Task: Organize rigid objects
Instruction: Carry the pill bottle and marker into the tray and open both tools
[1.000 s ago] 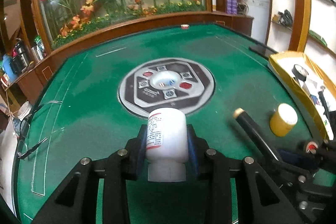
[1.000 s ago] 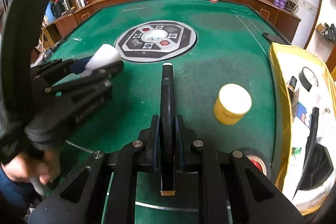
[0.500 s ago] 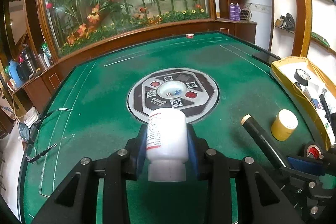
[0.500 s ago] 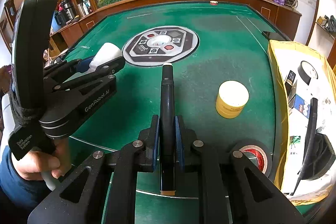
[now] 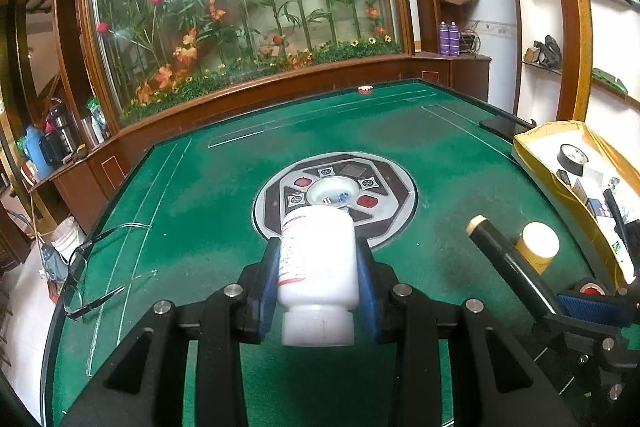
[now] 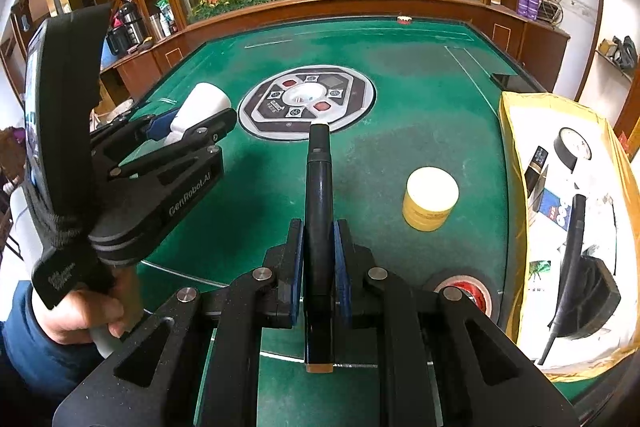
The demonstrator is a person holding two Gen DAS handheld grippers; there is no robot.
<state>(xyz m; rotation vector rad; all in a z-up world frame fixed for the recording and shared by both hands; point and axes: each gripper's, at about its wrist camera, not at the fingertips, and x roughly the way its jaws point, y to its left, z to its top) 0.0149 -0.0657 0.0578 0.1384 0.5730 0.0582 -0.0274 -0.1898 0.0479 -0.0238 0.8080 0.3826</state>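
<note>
Left gripper [image 5: 318, 283]: clenched on a white bottle [image 5: 316, 259]; the blue pads press its two sides. The bottle lies along the fingers, cap end toward the camera, and appears clear of the green counter [image 5: 200, 211].
Same gripper, right view: left gripper [image 6: 192, 121] is seen from the side, white bottle [image 6: 202, 103] projecting past the finger ends, above the left part of the counter [image 6: 400, 75].
Right gripper [image 6: 318, 263]: clenched on a black tube [image 6: 319, 195] with tan ends. The tube runs straight forward between the pads, far tip pointing at the round centre panel [image 6: 352, 95].
Yellow box [image 6: 516, 187]: stands at the right edge of the counter. It already holds a black tape roll [image 6: 572, 145], some small cartons and a dark long-handled item; no finer detail can be read.
Still loose on counter: yellow jar [image 6: 429, 199] with pale lid, upright, near the box; red-cored tape roll [image 6: 466, 293], partly hidden behind the right gripper's frame.
Other: glasses [image 5: 86, 279] lie at the left edge of the counter; whether they belong to the task cannot be told.
Progress, judged: partway. Several items sit in the box, two are in hand and not yet placed, and at least two wait on the counter.
Remaining, judged: carry the bottle and tube rightward to the box, release, then collect the jar and tape roll.
</note>
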